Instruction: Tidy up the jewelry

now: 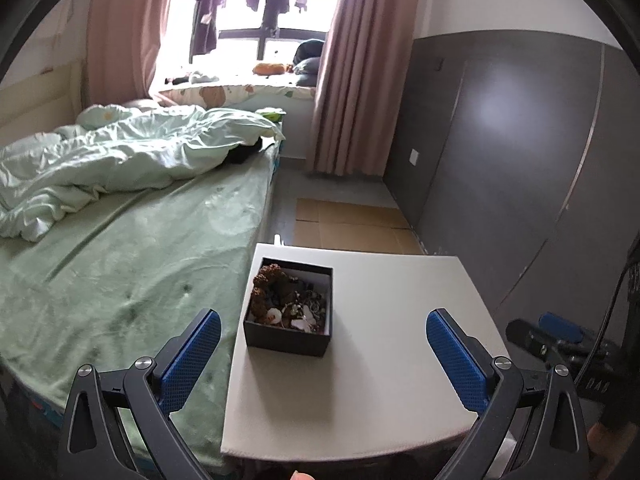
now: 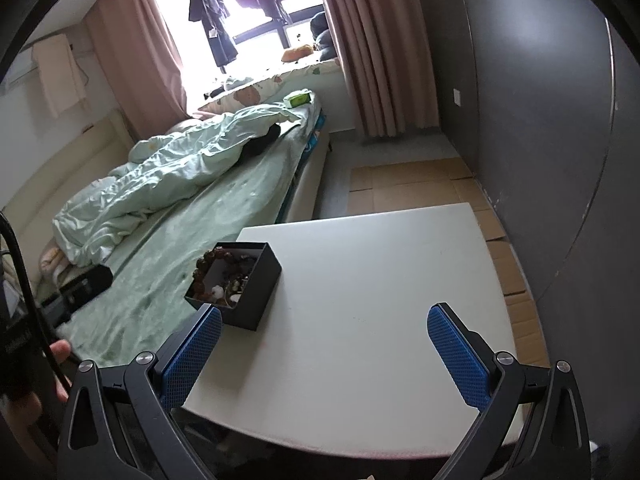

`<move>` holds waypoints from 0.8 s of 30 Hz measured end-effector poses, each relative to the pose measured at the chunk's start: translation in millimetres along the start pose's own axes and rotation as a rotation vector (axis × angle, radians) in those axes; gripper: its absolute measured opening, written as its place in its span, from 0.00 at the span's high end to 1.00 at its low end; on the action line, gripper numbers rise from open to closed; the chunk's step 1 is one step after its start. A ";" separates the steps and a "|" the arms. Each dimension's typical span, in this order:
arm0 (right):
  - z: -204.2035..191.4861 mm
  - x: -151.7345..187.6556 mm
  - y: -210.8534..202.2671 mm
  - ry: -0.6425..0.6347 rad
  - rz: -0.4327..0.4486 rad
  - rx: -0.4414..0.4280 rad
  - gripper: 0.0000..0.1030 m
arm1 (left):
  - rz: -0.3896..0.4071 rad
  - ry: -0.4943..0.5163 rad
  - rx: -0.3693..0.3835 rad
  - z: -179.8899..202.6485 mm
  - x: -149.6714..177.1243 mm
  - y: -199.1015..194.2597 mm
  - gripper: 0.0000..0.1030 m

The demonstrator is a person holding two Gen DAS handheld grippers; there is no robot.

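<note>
Left gripper (image 1: 323, 354): jaws spread wide, blue pads (image 1: 192, 358) well apart, nothing between them and no contact with anything; it hovers above the near part of the white table (image 1: 384, 360). Right gripper (image 2: 325, 354): likewise spread wide, empty, blue pads (image 2: 460, 354) clear of all objects; in the right wrist view its left finger overlaps the near corner of the box, contact cannot be confirmed. Black box (image 1: 289, 312), open-topped, square, white-lined, stands on the left side of the table near the edge that adjoins the bed; seen also in the right wrist view (image 2: 256, 292). Contents: jewelry (image 1: 294, 306) in a mixed heap, with a strand of brown beads (image 1: 266, 284) piled against the far-left inner wall and rising slightly above the rim, plus small pale and dark pieces toward the near side; individual pieces too small to identify. Rest of the tabletop is bare. Bed (image 1: 132, 264) with green sheet lies just beside the table on the left, a rumpled pale green duvet (image 1: 120, 152) at its far end. Pink curtains (image 1: 352, 80) frame a bright window (image 1: 256, 8) with dark clothes hanging. Grey wall panels (image 1: 520, 140) on the right; flattened cardboard (image 1: 352, 224) on the floor beyond the table.
</note>
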State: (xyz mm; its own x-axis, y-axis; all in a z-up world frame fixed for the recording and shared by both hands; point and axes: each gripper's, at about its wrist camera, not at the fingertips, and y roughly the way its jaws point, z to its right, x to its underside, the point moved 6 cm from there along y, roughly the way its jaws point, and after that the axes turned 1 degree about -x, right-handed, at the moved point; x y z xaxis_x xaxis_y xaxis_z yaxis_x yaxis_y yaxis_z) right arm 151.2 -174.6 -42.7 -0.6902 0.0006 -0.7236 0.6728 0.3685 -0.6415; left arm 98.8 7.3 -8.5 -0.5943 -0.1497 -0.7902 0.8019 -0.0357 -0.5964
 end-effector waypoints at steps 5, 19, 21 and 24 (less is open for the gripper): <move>-0.7 10.5 -19.3 0.019 0.024 0.024 0.00 | 0.017 0.050 -0.001 8.9 13.6 -16.5 0.00; -6.2 41.5 -70.2 -0.011 0.073 0.015 0.00 | 0.050 0.104 0.010 24.3 29.2 -44.2 0.00; -8.6 42.8 -74.2 -0.017 0.077 0.004 0.00 | 0.055 0.112 0.014 26.6 29.1 -46.6 0.00; -11.7 40.8 -75.7 -0.018 0.080 -0.031 0.00 | 0.068 0.113 0.016 26.7 26.1 -51.5 0.00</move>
State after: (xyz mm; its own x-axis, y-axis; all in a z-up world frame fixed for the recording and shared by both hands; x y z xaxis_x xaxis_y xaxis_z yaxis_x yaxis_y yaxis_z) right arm 69.0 -191.6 -20.7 -0.6293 0.0152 -0.7770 0.7171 0.3967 -0.5730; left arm 43.7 -21.1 5.4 -0.5414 -0.0405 -0.8398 0.8406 -0.0447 -0.5397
